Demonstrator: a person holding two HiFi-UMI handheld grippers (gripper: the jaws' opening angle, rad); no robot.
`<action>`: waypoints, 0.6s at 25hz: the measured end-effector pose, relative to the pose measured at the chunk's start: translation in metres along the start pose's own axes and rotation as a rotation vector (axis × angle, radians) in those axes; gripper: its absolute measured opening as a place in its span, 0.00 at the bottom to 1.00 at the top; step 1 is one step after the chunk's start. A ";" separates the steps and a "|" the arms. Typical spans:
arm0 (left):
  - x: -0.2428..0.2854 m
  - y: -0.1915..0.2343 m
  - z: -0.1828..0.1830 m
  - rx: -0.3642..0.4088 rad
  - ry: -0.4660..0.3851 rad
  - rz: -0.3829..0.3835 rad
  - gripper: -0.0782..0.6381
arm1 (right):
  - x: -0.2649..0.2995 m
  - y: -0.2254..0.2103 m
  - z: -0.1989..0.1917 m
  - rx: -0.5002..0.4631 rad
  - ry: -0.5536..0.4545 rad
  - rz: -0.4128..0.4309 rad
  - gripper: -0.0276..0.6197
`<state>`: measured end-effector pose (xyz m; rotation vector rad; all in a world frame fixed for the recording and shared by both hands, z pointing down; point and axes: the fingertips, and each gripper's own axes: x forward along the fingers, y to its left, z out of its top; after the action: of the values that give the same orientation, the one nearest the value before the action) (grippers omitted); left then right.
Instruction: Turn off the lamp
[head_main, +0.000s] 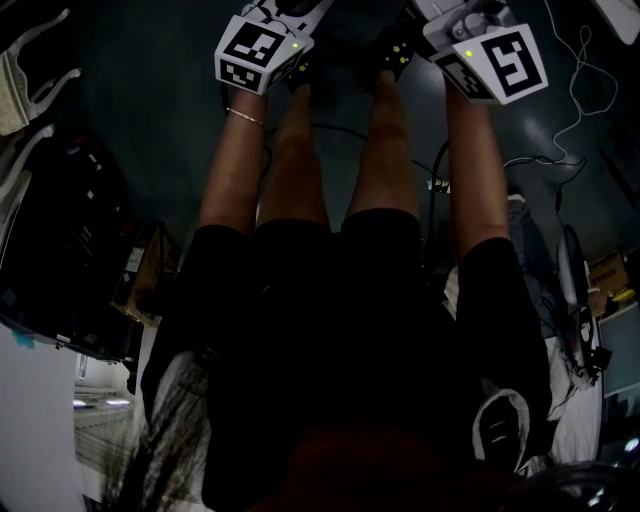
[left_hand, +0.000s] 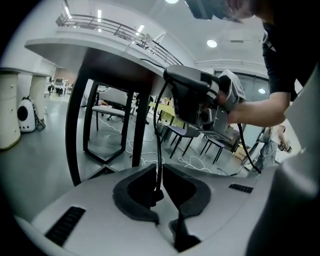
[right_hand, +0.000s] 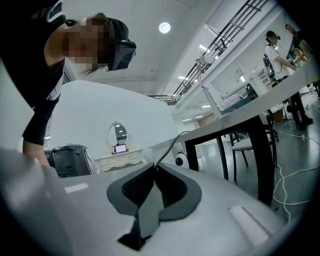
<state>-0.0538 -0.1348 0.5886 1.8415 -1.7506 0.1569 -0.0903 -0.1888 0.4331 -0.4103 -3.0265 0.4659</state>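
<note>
Gripping, left claw (left_hand: 159, 166): you have it closed on the black cord (left_hand: 158, 145).
Right claw (right_hand: 156, 165): closed on same cord (near the table (right_hand: 264, 155)).

Head view looks steeply down over the person's legs (head_main: 385, 150), floor (head_main: 150, 100) well below. Left gripper view sits low, facing across under table (left_hand: 100, 60), right gripper (left_hand: 171, 80) near, upper right. Right gripper view looks level; both share table, cord (right_hand: 172, 142).

Bright hall: grey floor (left_hand: 35, 155), black-legged table (left_hand: 115, 65), chairs (left_hand: 181, 133) behind, ceiling lights (left_hand: 212, 43), upper-lvl railing (left_hand: 95, 22), white dresser (right_hand: 120, 160) w/ mirror (right_hand: 119, 134).
</note>
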 end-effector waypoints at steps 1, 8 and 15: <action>0.001 0.002 -0.001 -0.022 -0.001 0.002 0.14 | 0.001 0.001 0.000 0.004 -0.001 0.003 0.08; -0.002 0.011 -0.007 -0.063 0.015 0.059 0.17 | 0.001 -0.001 -0.003 0.000 0.012 -0.007 0.08; -0.007 0.008 -0.001 -0.037 -0.014 0.067 0.18 | -0.001 -0.007 -0.009 -0.022 0.035 -0.048 0.08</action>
<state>-0.0622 -0.1276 0.5890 1.7623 -1.8139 0.1373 -0.0905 -0.1932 0.4436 -0.3426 -3.0030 0.4191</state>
